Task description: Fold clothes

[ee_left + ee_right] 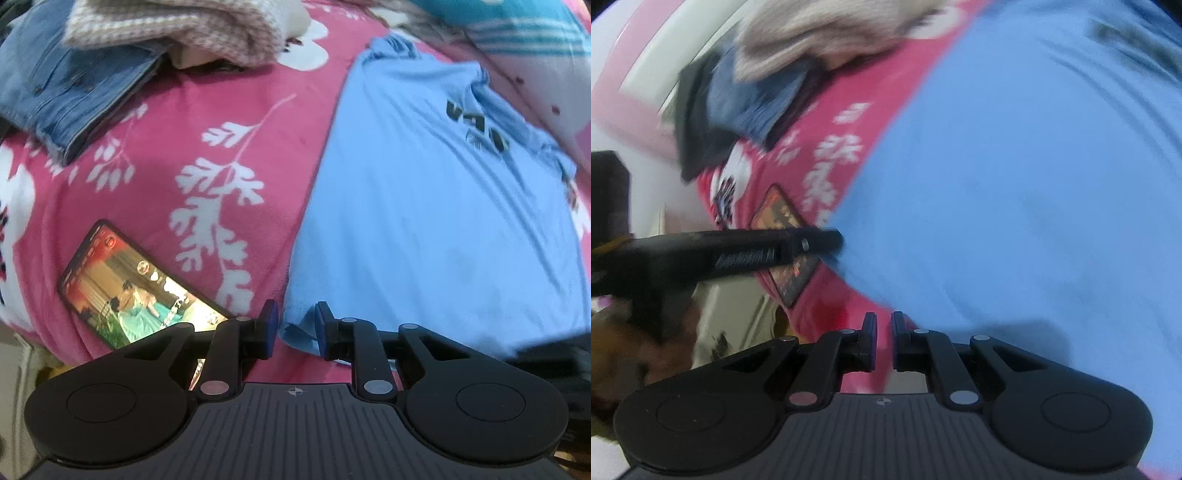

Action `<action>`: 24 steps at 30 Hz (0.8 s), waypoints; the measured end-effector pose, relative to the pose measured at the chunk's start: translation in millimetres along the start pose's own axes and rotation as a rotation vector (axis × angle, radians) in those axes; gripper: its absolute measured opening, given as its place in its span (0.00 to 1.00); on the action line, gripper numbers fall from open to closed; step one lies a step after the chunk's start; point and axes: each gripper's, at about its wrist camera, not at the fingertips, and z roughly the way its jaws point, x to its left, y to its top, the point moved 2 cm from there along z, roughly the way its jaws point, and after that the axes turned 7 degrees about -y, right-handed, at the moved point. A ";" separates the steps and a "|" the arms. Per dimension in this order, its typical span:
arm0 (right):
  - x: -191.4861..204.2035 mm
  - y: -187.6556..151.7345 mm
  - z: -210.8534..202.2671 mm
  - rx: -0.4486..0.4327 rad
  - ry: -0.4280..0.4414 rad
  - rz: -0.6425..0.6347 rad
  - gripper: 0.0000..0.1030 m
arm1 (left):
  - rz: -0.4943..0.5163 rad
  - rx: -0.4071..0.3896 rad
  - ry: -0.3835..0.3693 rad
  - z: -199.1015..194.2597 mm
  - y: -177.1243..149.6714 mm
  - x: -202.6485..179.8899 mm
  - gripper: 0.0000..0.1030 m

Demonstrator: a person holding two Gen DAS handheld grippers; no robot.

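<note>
Blue T-shirt (424, 206) lies spread flat on pink floral blanket (207, 122), print side up w/ dark lettering, only light creases; no fold made yet, so this piece looks barely begun. Left tongs (295, 328) sit at its near hem corner, jaws slightly apart, cloth edge between them but pads not pressing, i.e. released. Right tongs (884, 339) hover over blanket by shirt's edge, nearly clenched, nothing in them. Farther off: jeans (62, 88) & a checked garment (173, 29) already piled. Phone (133, 284) lies lit on blanket beside left tongs.
</note>
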 end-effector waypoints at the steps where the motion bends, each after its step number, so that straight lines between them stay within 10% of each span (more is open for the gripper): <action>1: -8.4 -11.0 -10.5 0.002 -0.007 0.051 0.08 | 0.018 0.014 0.009 2.4 0.7 -1.5 0.20; 14: -188.8 -120.5 -148.5 -0.186 -0.398 0.695 0.22 | 0.197 0.114 0.117 18.7 -2.2 -16.3 0.20; 24: -281.6 -130.5 -163.2 -0.222 -0.361 0.803 0.38 | 0.225 0.154 0.176 28.4 -0.8 -27.6 0.20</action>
